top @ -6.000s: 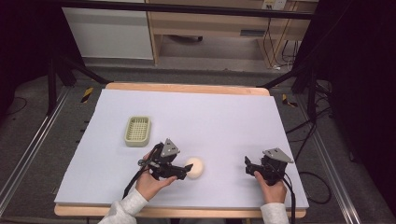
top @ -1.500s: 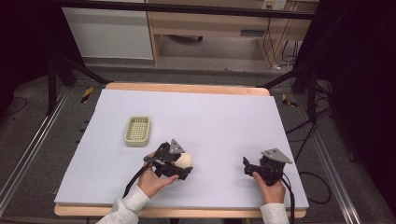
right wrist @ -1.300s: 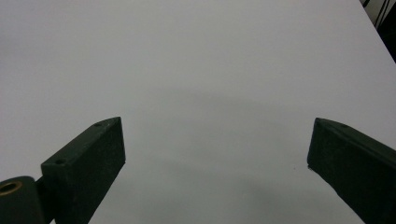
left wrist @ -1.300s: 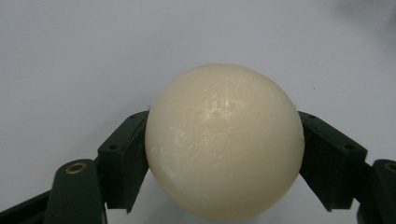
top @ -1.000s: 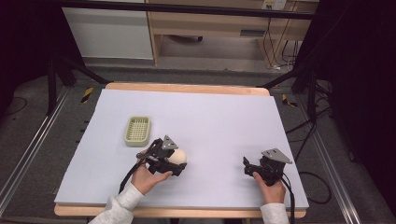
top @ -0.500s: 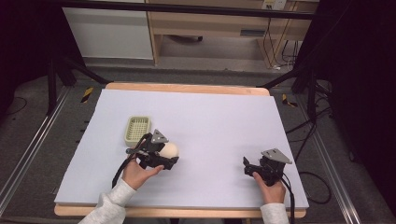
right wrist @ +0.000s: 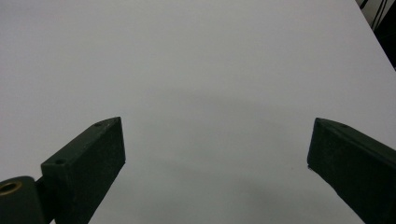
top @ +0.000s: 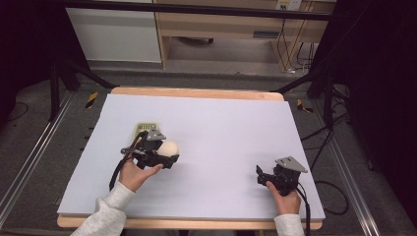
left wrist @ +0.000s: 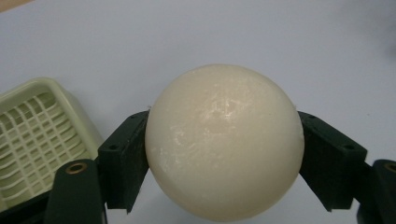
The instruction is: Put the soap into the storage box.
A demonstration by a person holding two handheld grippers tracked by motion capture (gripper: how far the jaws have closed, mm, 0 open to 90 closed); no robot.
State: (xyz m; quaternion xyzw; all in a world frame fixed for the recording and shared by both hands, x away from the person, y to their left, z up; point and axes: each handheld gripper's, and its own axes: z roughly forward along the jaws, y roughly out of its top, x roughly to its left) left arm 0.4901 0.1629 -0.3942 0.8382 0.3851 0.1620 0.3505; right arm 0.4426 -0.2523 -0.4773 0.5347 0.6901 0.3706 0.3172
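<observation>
Cream ball (left wrist: 224, 142) clamped in left gripper (top: 166, 156), just beside slatted green tray (left wrist: 35, 135); right gripper (top: 261, 176) wide, empty, low over desk (top: 221, 123).

The ball (left wrist: 224, 142) is cream; the tray (left wrist: 35, 140) pale green with a grid; the table (top: 226, 128) lavender-white.

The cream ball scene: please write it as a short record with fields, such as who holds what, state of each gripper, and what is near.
held object: cream ball, round, smooth
holder: left gripper, jaws pressed on both sides of the ball
right gripper: open, nothing between its jaws, low over the table near the person's edge
nearby object: pale green slotted tray, close beside the ball in the left gripper view
surface: light table cover on a wooden table
ball contact with tray: cannot tell
</observation>
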